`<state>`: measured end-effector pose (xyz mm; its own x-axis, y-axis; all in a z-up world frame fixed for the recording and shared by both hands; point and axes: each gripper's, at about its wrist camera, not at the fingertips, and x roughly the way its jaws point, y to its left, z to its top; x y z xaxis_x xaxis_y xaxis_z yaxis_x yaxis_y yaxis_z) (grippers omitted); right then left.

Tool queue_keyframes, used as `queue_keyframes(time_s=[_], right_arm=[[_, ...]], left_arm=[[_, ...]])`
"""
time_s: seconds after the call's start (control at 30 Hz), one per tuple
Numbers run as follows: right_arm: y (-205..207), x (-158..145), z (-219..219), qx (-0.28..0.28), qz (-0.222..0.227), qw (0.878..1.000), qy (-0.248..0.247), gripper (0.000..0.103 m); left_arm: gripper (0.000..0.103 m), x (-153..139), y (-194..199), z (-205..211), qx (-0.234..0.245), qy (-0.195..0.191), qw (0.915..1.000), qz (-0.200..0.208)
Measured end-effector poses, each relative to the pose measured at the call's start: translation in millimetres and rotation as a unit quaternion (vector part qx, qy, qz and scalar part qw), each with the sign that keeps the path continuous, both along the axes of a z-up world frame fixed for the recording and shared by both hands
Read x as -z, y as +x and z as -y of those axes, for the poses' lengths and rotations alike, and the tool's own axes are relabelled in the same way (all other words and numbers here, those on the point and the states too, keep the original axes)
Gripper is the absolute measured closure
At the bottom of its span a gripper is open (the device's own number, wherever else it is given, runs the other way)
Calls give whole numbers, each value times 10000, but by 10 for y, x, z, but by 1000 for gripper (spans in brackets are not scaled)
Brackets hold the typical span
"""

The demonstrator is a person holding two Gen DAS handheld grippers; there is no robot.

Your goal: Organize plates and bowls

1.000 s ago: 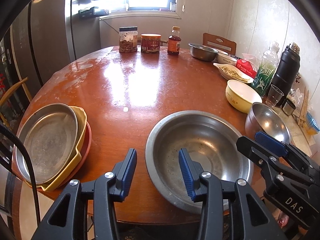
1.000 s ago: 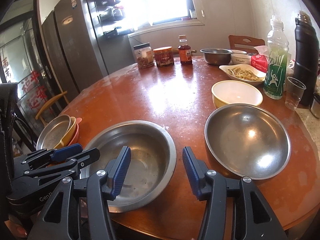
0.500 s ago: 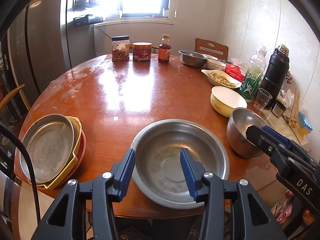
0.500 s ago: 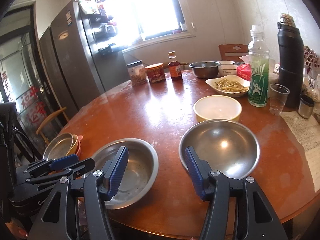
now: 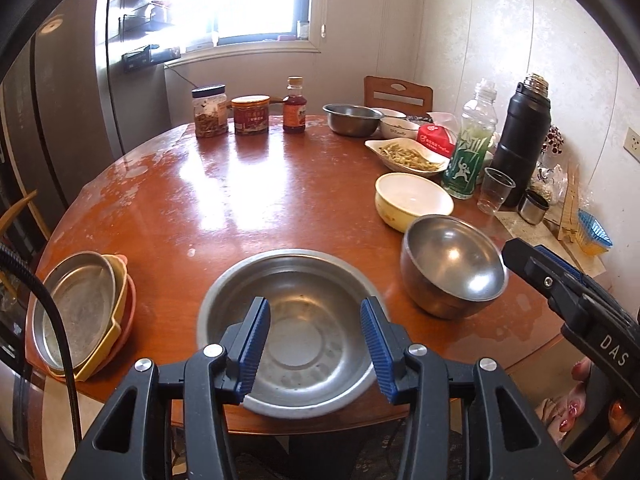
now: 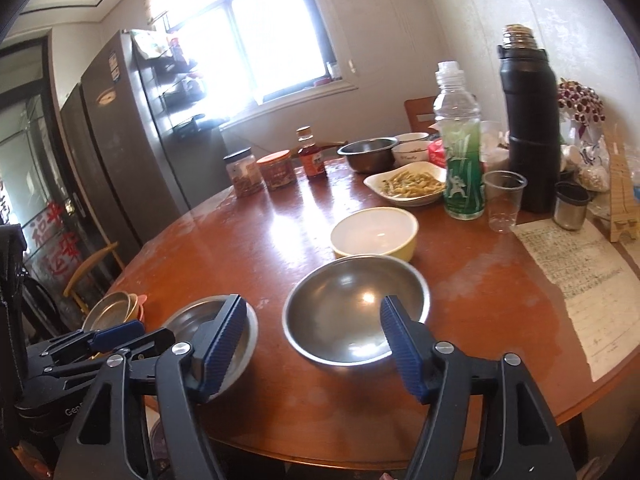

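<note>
1. While both tools hang just off the near edge of the round counter (image 5: 168, 184), nothing is being carried: the left tool (image 5: 316, 340) is spread wide above the wide steel basin (image 5: 296, 320), and the right tool (image 6: 316, 344) is spread just as wide in front of the deep steel bowl (image 6: 356, 312), pinching nothing.
2. I judge this to be the pause between placements. A stack of plates (image 5: 80, 312) sits at the counter's left edge (a steel plate on top, a yellow dish and a reddish one beneath), and the loose bowls look not yet nested.
3. The next move probably calls for one tool to drop onto a rim and close on it. The basin's flat, flared lip offers a fair bite. The deep bowl has a thin rim and a rounded wall, so a grip there could slip or tip it.
4. The cream bowl (image 6: 374, 232) sits just behind the deep steel bowl, nearly touching it in the right wrist view. It looks glazed and thick-walled, heavier than the steel ones.
5. The steel is dull and scuffed, with specks on the basin's flat bottom. The counter is glossy red-brown wood, worn pale in patches.
6. Farther back are jars (image 5: 228, 116), a dish of food (image 5: 408, 156), a green bottle (image 6: 460, 152) and a black flask (image 6: 528, 128), all well apart from the tools.
</note>
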<state>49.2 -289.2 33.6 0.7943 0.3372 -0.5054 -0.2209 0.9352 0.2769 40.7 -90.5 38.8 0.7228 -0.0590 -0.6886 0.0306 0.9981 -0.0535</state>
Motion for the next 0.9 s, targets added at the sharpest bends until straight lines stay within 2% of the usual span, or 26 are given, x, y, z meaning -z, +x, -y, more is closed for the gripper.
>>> queue_keyframes(time_s=[0.4, 0.6, 0.9], right_arm=[[52, 83, 376, 316, -160, 9994, -13, 31], [151, 146, 503, 435, -295, 9986, 14, 31], [457, 419, 596, 431, -836, 9955, 141, 31]], left_arm=[[55, -31, 228, 451, 375, -29, 9992, -154], [55, 86, 453, 651, 620, -170, 9968, -475], [55, 339, 696, 826, 878, -293, 9915, -919]])
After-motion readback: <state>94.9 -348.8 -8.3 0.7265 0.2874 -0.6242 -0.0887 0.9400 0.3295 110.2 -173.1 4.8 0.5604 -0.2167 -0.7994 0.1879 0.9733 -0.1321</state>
